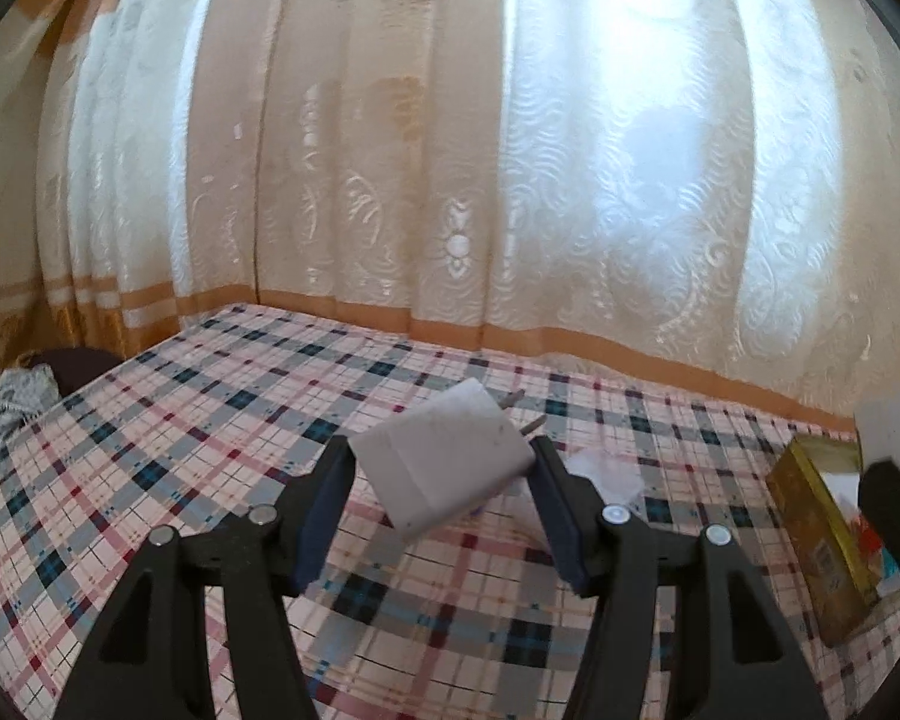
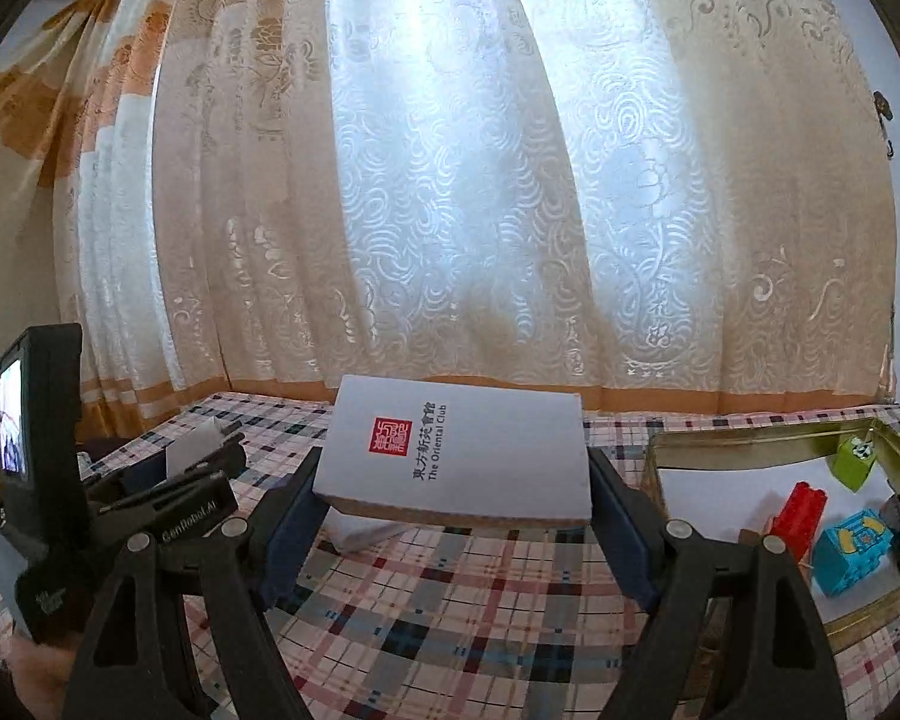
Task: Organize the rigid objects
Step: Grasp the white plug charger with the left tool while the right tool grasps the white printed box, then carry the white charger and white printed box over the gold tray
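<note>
My left gripper point(image 1: 444, 480) holds a charger point(image 1: 450, 456), my right gripper point(image 2: 450, 498) a white box point(image 2: 456, 450); toys already lie in the gold tray point(image 2: 750, 441).

Each tool point(image 1: 444, 516) is black plastic with dark blue pads point(image 2: 285, 525) and round silver screws point(image 2: 677, 529).
</note>
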